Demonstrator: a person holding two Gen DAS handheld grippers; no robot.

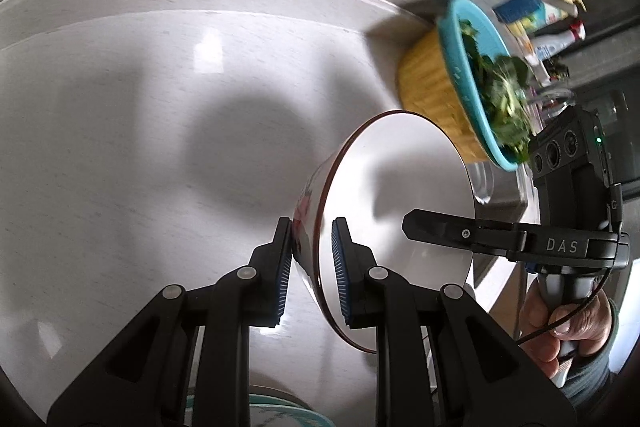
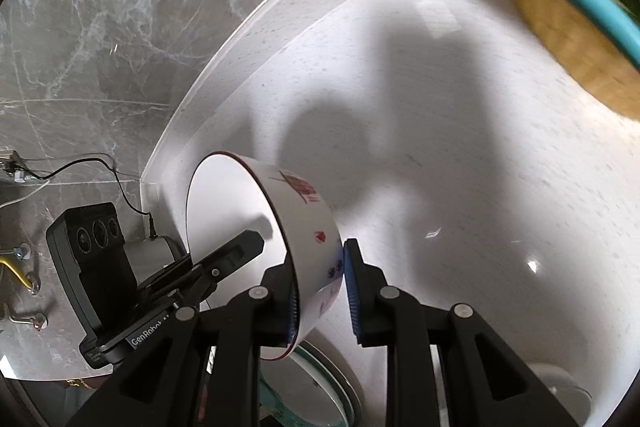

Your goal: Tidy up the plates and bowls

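Above the white table a white bowl hangs tipped on its side, rim vertical, mouth facing the left camera's right. Left hand-held gripper clamps the wall on the near rim. Right hand-held gripper straddles the opposite rim: inner pad on the wall, outer pad just clear, grip looks loose.
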